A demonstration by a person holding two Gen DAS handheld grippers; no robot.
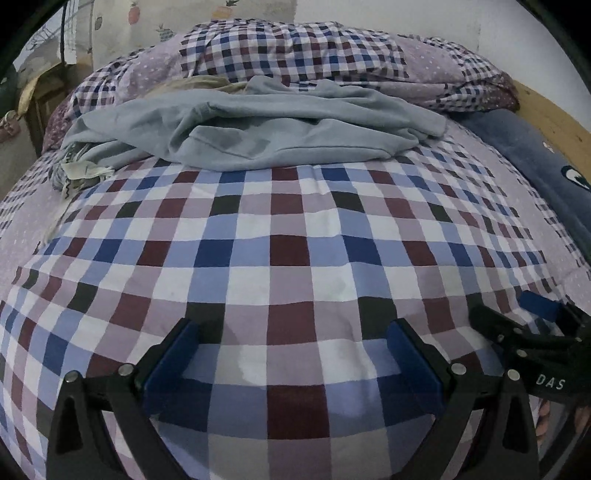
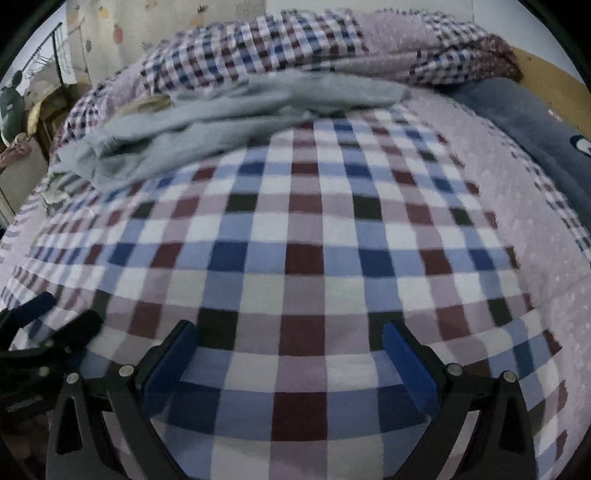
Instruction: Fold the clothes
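A crumpled grey-blue garment [image 1: 255, 131] lies in a heap at the far side of a checked bed sheet [image 1: 288, 251]; it shows blurred in the right wrist view as well [image 2: 221, 114]. A patterned cloth [image 1: 79, 171] pokes out under the heap's left end. My left gripper [image 1: 291, 354] hovers open over bare sheet, well short of the garment. My right gripper [image 2: 290, 354] is open too, over the sheet, with nothing between its fingers. Each gripper shows at the edge of the other's view: the right one [image 1: 532, 325] and the left one [image 2: 48, 321].
A bunched checked duvet [image 1: 295, 48] lies behind the garment. A dark blue blanket [image 1: 535, 166] runs along the right side beside a wooden bed frame [image 1: 554, 114]. Furniture and a wall with fruit prints [image 1: 129, 22] stand at the far left.
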